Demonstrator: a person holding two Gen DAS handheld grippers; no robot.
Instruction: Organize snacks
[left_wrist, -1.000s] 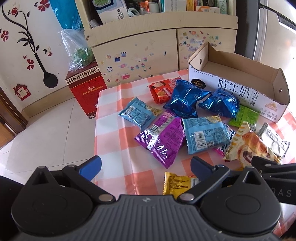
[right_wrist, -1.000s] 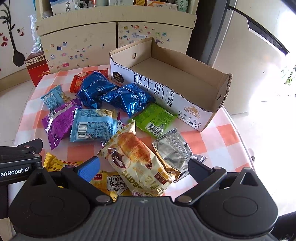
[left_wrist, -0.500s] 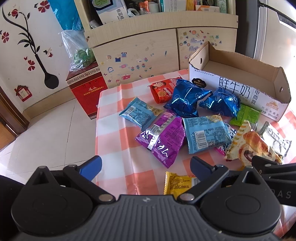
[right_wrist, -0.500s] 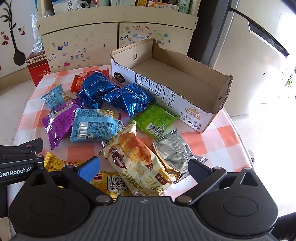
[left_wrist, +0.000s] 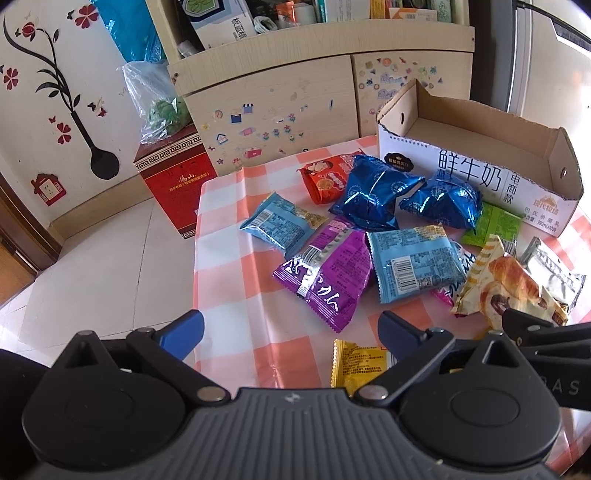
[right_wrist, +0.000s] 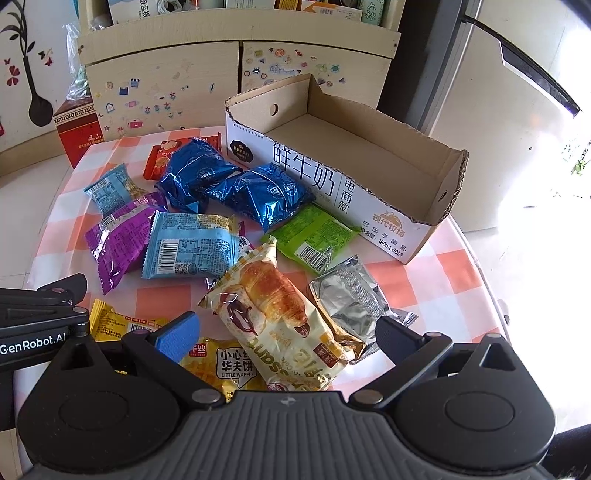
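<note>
Both the left hand-held gripper (left_wrist: 288, 328) and right hand-held gripper (right_wrist: 284, 332) hang spread apart, empty, above snack packets on the tabletop (left_wrist: 236, 295) beside a cardboard box (right_wrist: 388, 206).

Snack packets (right_wrist: 192, 251) scattered on table (right_wrist: 443, 295); cardboard box (right_wrist: 369, 155) behind them, right side.

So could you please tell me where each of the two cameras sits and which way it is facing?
Left wrist: sits on the left tool, facing across the checked table at the purple packet; its two open fingers show, and the right tool's edge at right.
Right wrist: sits on the right tool, over the croissant packet, facing the empty cardboard box; its open fingers show, and the left tool at left.
Shared: both see the box, the croissant packet and the purple packet.
</note>
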